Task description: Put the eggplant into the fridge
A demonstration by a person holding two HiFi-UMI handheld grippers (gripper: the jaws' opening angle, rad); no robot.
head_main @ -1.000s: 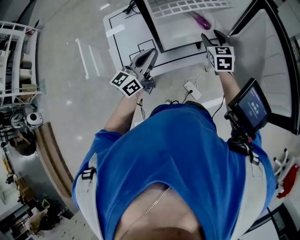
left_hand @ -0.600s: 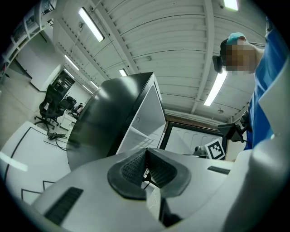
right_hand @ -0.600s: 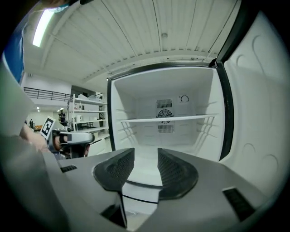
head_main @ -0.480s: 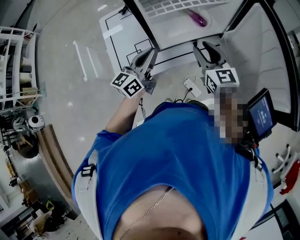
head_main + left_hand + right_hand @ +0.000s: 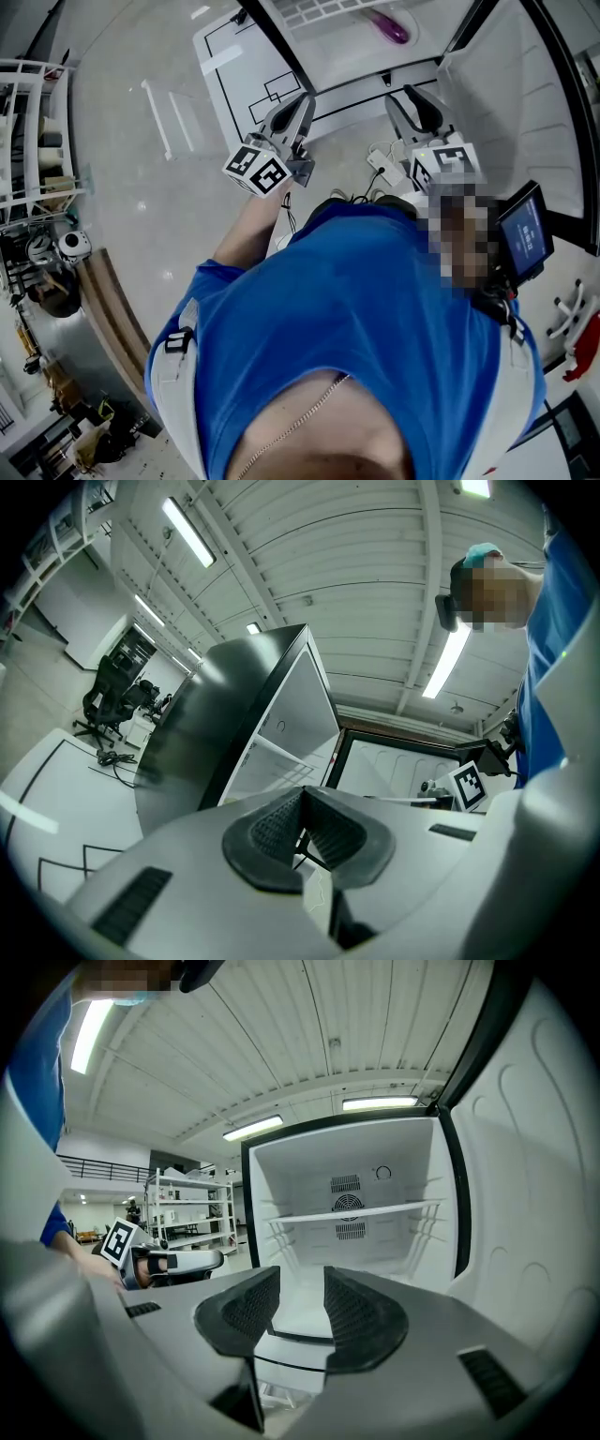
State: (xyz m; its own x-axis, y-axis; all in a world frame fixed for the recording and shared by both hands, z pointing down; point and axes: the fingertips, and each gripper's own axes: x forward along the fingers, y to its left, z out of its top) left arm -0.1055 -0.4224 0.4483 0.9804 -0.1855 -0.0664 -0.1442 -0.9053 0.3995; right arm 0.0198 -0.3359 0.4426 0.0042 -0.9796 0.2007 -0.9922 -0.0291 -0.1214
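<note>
Head view: the eggplant (image 5: 389,26) lies inside the open fridge (image 5: 342,56), on a white inner surface, well apart from me; I judge it light, firm, glossy and slippery, best taken round its thick middle; my left fingers (image 5: 272,827) are pressed together on nothing; my right fingers (image 5: 248,1312) are closing, nothing between them; the pale polished floor (image 5: 141,178) carries black taped lines; racks line the hall.
</note>
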